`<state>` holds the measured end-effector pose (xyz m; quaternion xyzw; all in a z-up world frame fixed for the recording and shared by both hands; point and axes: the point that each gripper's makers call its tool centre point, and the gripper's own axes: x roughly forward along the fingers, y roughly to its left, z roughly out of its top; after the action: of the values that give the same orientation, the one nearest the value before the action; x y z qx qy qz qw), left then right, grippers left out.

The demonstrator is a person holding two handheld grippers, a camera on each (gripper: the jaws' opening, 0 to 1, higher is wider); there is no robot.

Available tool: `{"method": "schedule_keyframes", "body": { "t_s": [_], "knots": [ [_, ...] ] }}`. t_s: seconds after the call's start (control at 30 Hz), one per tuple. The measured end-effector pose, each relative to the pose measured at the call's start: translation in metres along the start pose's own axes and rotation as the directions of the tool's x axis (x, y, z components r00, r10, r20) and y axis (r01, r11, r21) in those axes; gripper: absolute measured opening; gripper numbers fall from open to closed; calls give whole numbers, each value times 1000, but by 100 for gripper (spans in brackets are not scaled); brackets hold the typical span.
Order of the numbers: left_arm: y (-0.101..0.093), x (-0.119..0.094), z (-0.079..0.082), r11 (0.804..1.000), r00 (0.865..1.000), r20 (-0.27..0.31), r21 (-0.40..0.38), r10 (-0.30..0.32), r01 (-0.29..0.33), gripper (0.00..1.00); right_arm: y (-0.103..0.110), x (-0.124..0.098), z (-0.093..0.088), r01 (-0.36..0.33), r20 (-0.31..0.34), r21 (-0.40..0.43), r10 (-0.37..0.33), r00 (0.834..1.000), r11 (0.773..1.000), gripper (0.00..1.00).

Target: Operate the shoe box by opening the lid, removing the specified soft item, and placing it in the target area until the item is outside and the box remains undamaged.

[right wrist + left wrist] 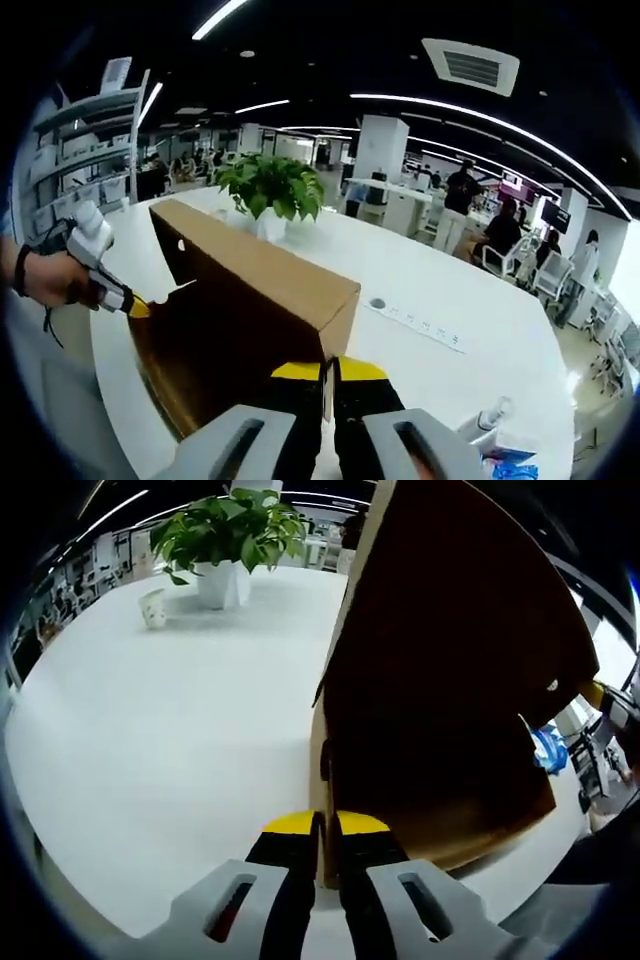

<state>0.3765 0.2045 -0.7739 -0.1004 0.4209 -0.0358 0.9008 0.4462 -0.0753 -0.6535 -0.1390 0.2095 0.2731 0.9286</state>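
Two grippers (325,842) (328,385) pinching shoe box (250,300) edges, interior dark, contents hidden

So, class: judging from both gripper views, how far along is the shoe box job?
Early stage. Both the left gripper and the right gripper are shut on cardboard edges of the brown shoe box, apparently lifting the lid above the white table. No soft item is seen yet; removing and placing it remains.

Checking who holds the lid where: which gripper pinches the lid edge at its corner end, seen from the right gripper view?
The right gripper, shut on the lid edge at the near corner; the left gripper grips the far end, beside the hand.
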Motion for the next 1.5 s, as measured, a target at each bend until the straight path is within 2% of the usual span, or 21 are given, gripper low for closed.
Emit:
{"method": "schedule_keyframes", "body": {
  "t_s": [0.37,0.8,1.07,1.5],
  "knots": [
    [-1,0,0,999,1000,-6,34,-23,23,4,8,-8,-14,-1,-11,-10,0,1000,1000,0],
    [-4,-2,-2,992,996,-16,92,-84,85,6,14,-13,-25,2,-24,-4,-2,1000,1000,0],
    [-1,1,-3,980,989,-45,136,-138,143,8,17,-15,-30,3,-27,2,-3,1000,1000,0],
    [3,2,-5,974,986,-49,155,-159,164,9,26,-18,-43,-2,-41,9,2,999,1000,0]
  ]
}}
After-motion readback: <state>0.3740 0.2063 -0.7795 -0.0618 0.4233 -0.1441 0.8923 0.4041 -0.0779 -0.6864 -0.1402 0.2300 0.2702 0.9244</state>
